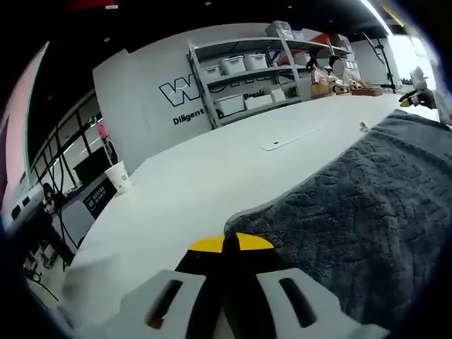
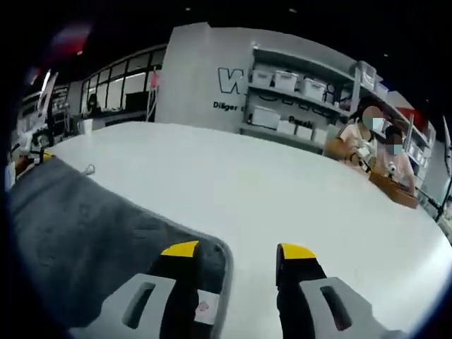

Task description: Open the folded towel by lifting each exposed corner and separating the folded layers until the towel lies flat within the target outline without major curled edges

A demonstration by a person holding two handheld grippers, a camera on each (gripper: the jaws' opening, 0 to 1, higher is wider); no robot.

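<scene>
A dark grey fluffy towel (image 1: 353, 212) lies on the white table (image 1: 212, 176). In the left gripper view its near corner runs in between the yellow-tipped jaws of my left gripper (image 1: 231, 244), which stand shut on that corner. In the right gripper view the towel (image 2: 92, 226) spreads to the left, and another corner with a white label (image 2: 206, 308) lies between the jaws of my right gripper (image 2: 239, 251), which is open. Its left jaw is over the cloth and its right jaw over bare table. Each gripper appears small at the towel's far end in the other view: right gripper (image 1: 417, 95), left gripper (image 2: 28, 152).
A paper cup (image 1: 119, 176) stands near the table's far edge. A flat white plate (image 1: 279, 143) and a small metal piece (image 1: 363, 127) lie on the table. Shelves with white bins (image 1: 240, 78) line the wall. People (image 2: 367, 145) sit at the far right side.
</scene>
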